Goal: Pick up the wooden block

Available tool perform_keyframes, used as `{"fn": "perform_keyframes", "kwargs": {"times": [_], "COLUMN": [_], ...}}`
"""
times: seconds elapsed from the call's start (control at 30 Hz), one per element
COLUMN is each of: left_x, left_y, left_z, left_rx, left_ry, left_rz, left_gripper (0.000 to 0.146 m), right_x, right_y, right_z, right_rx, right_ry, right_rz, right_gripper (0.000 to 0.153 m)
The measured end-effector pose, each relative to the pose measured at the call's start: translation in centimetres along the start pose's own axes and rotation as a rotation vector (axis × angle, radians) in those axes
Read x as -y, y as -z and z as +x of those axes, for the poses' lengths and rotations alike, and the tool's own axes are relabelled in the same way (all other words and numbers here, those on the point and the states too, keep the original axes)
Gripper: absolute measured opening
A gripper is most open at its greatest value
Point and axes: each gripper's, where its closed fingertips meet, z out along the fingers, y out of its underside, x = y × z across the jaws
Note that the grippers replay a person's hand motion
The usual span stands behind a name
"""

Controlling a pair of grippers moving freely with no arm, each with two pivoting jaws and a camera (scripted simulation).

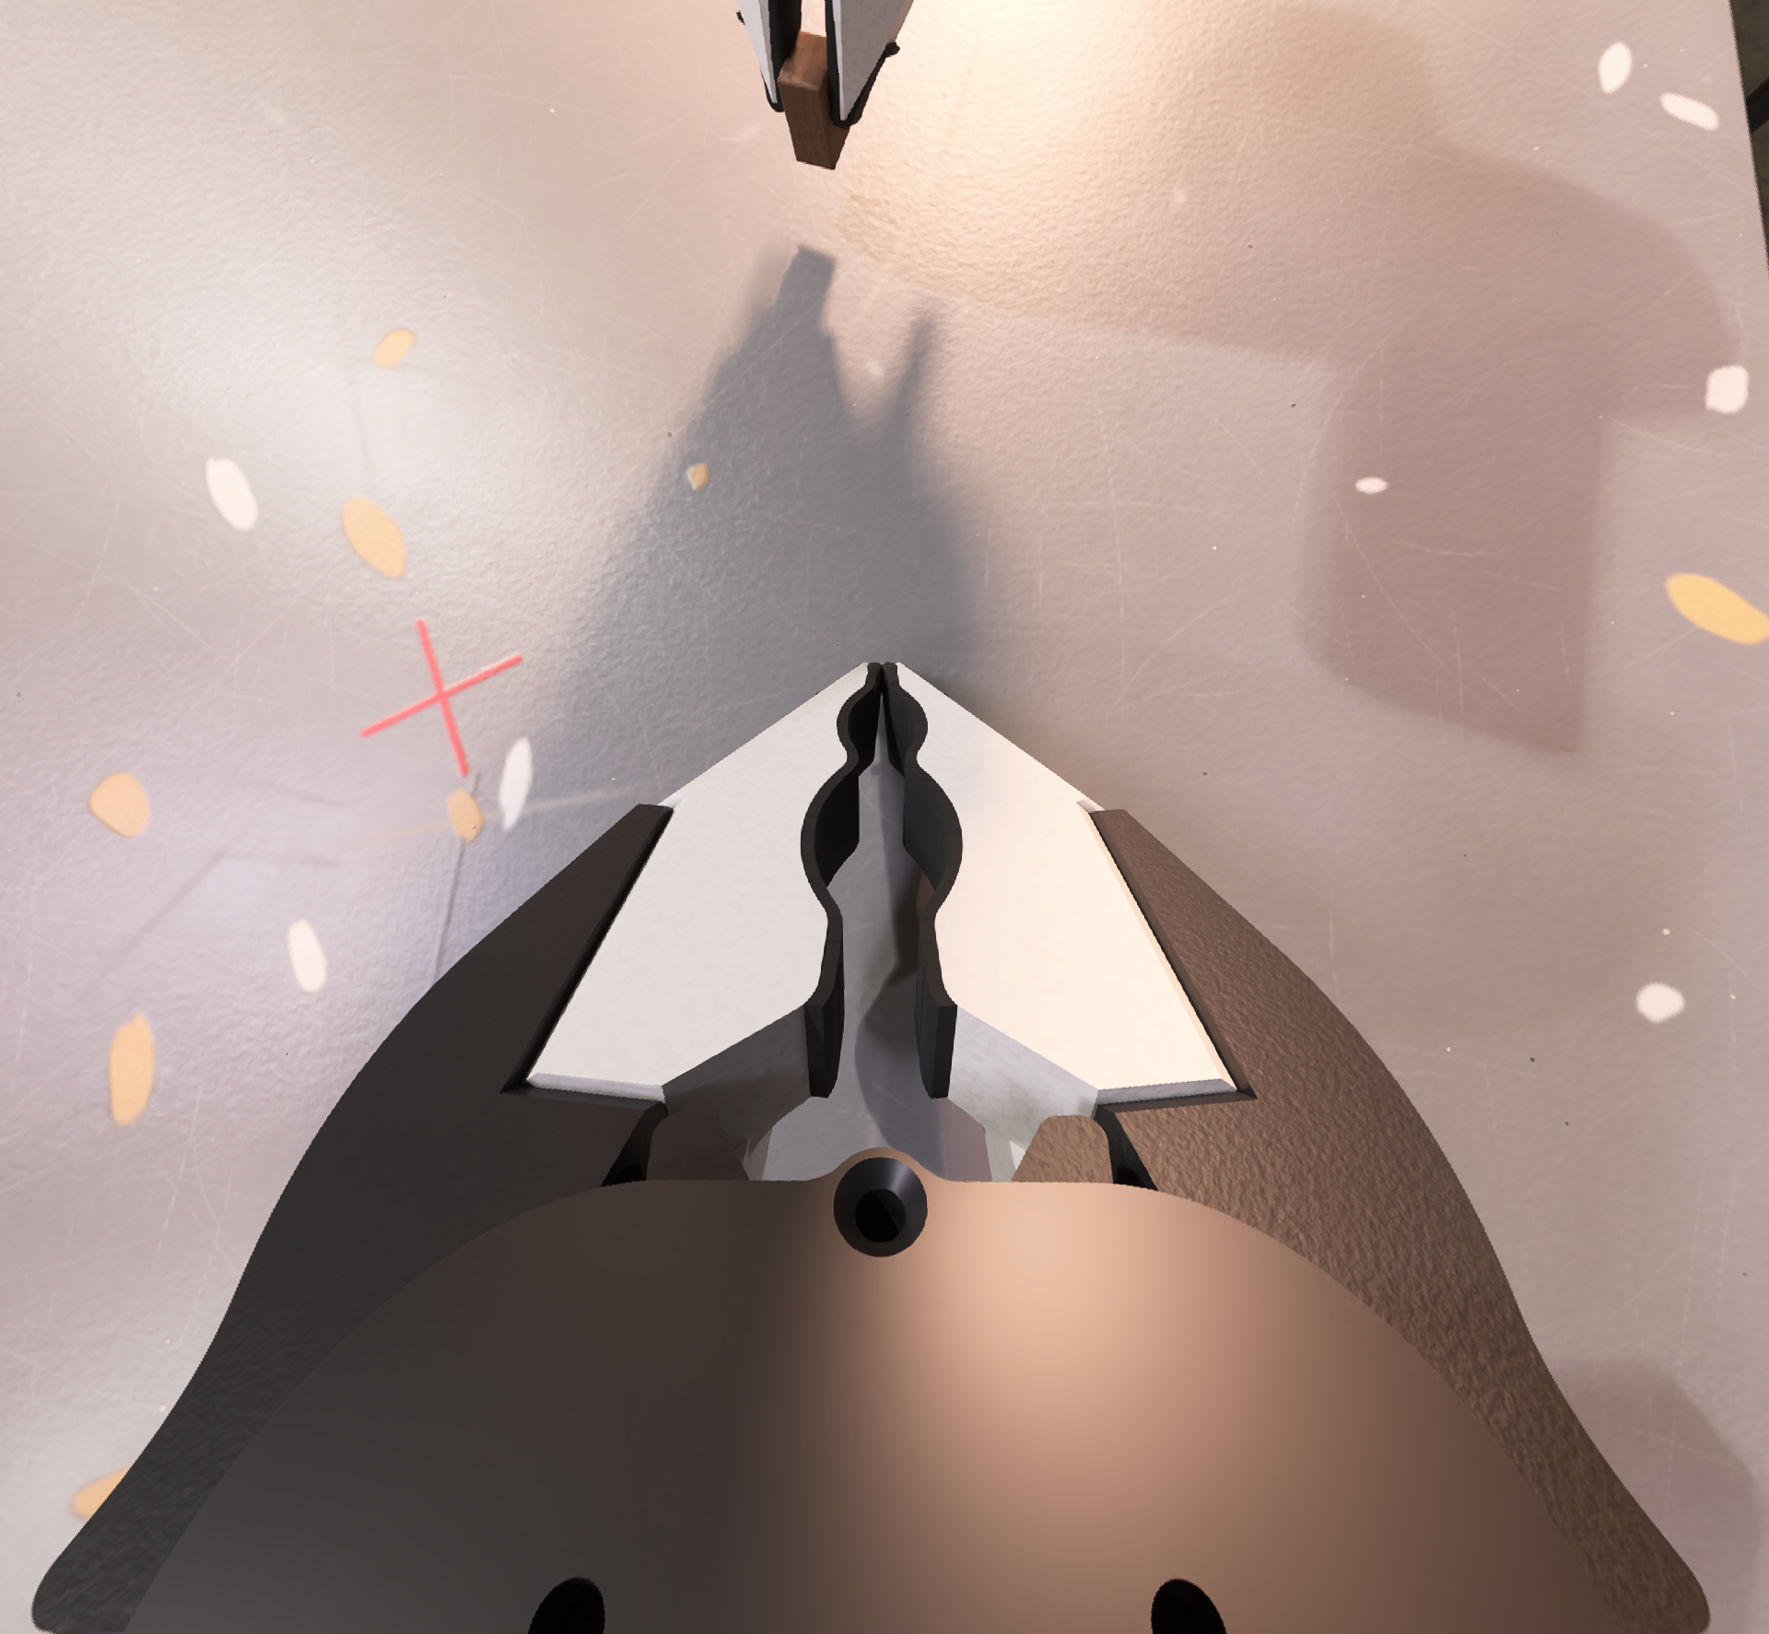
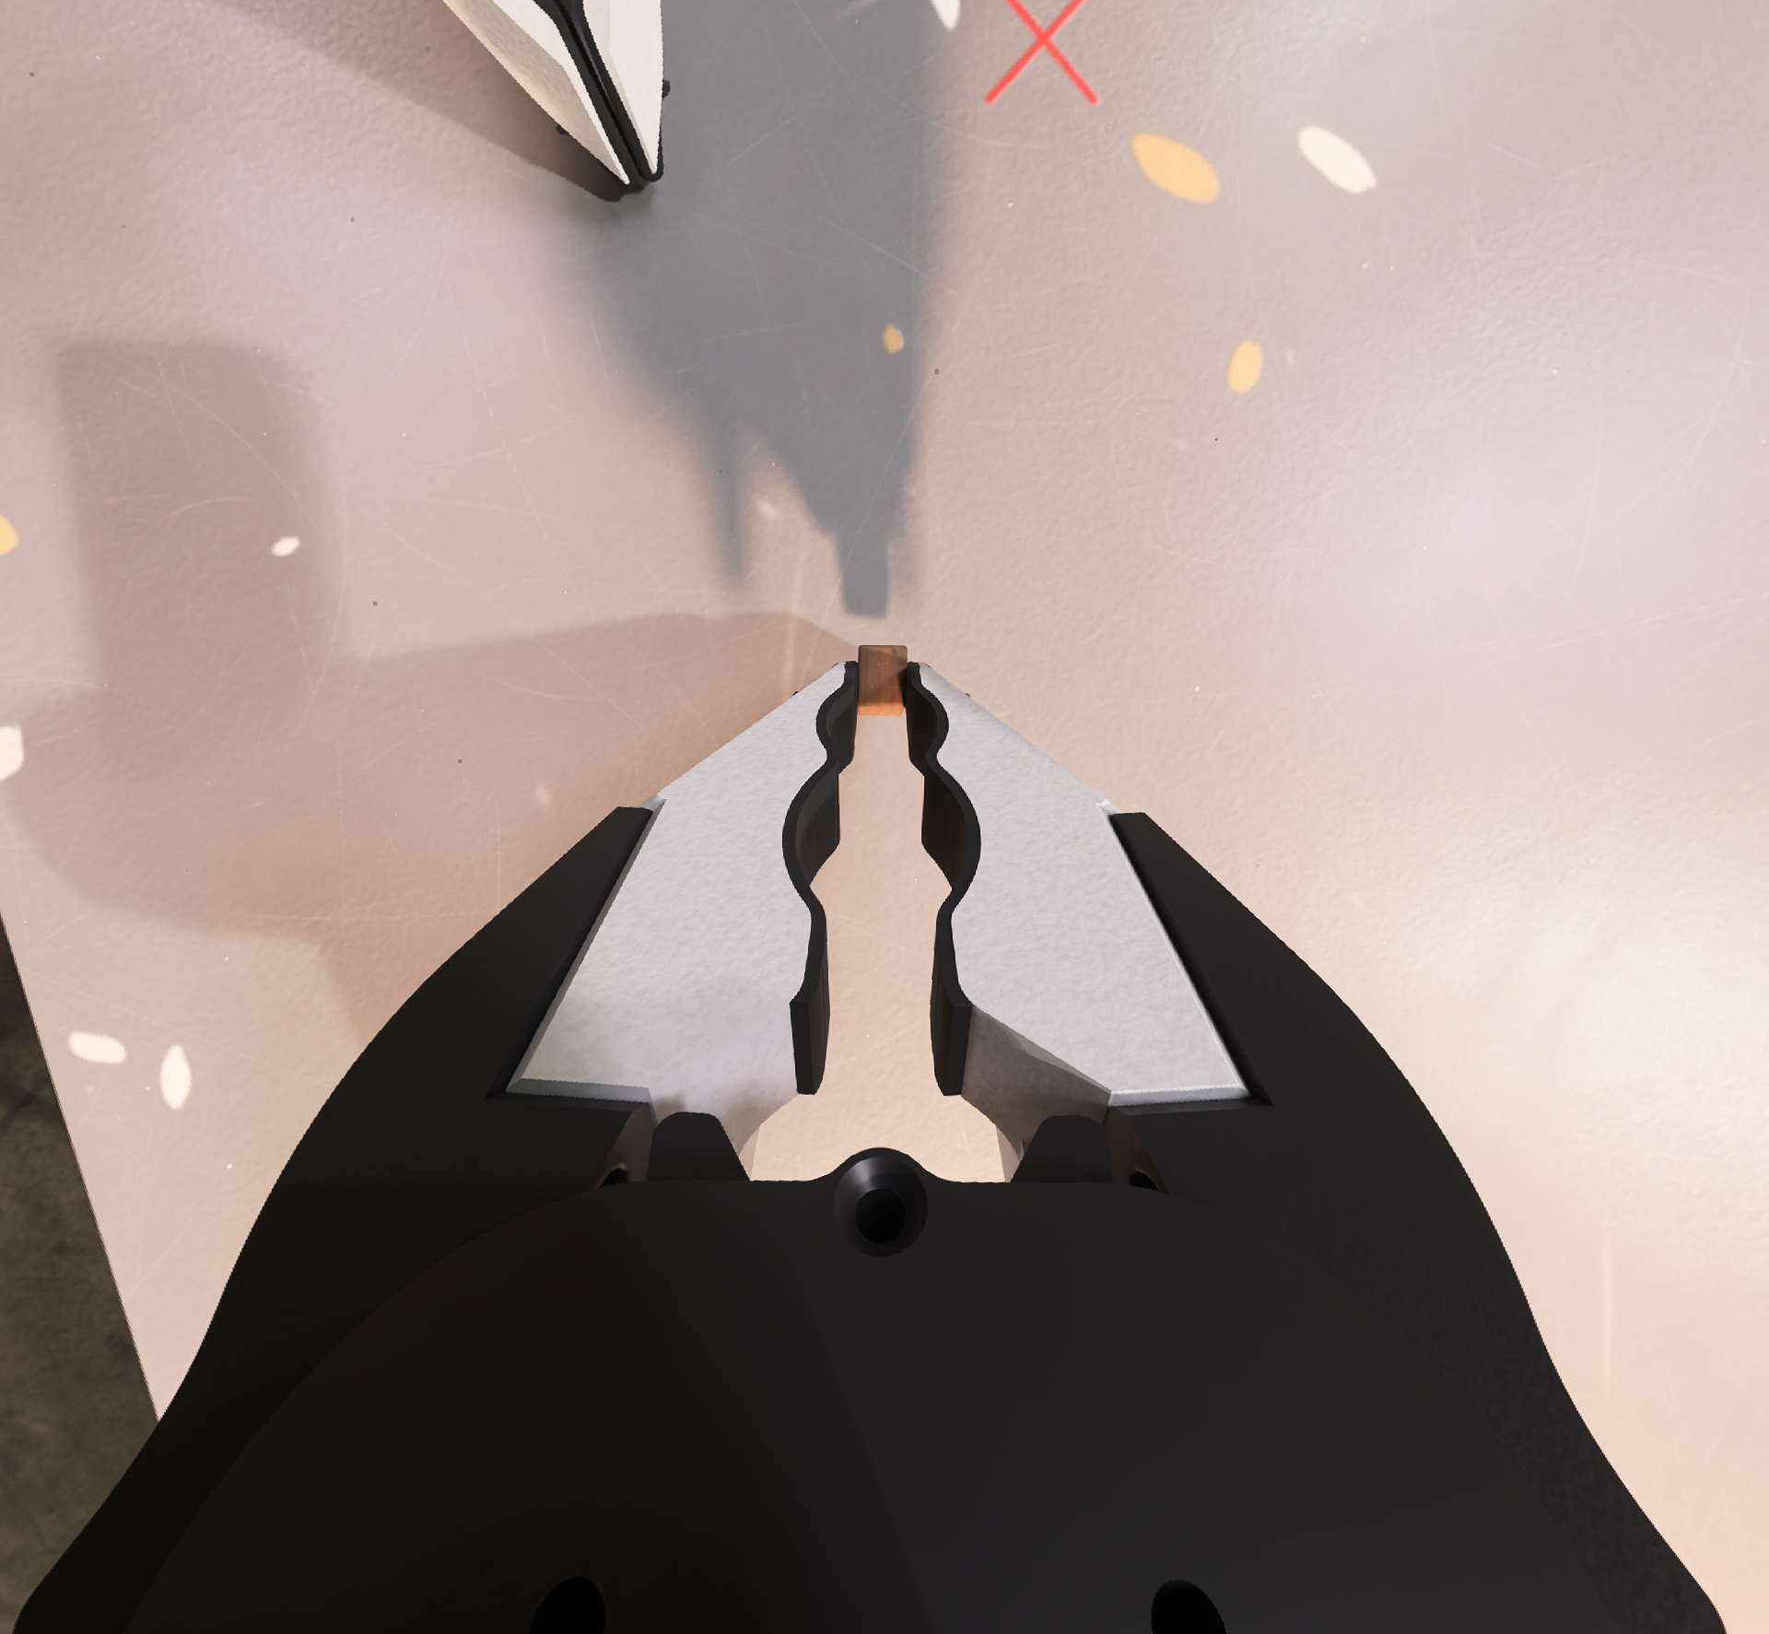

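Step in hand: the small brown rectangular wooden block is pinched at the very tips of the right gripper, and its shadow on the table lies apart from it, so it is judged lifted clear.
Block position: seen in the left wrist view to be gripped by its upper part, the lower end hanging free below the tips.
Left gripper: fingers pressed together on nothing, held well apart from the block.
Next move: a steady upward carry is called for; the shallow tip grip could let the block slip.
Surfaces: the pale, finely scratched tabletop is flecked with white and tan ovals and marked with a thin red cross; the finger faces are matt white, edged with wavy black pads.
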Motion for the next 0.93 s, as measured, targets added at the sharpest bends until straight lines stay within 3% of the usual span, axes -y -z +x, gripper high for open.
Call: {"fn": "perform_keyframes", "kwargs": {"times": [0.93], "left_x": [0.01], "left_y": [0.00], "left_z": [-0.04], "left_rx": [-0.002], "left_ry": [0.002], "left_rz": [0.000], "left_gripper": [0.000], "right_x": [0.07], "right_y": [-0.02], "right_z": [-0.14], "right_rx": [0.068], "right_ry": [-0.012], "right_rz": [0.024], "right_gripper": [0.009]}}
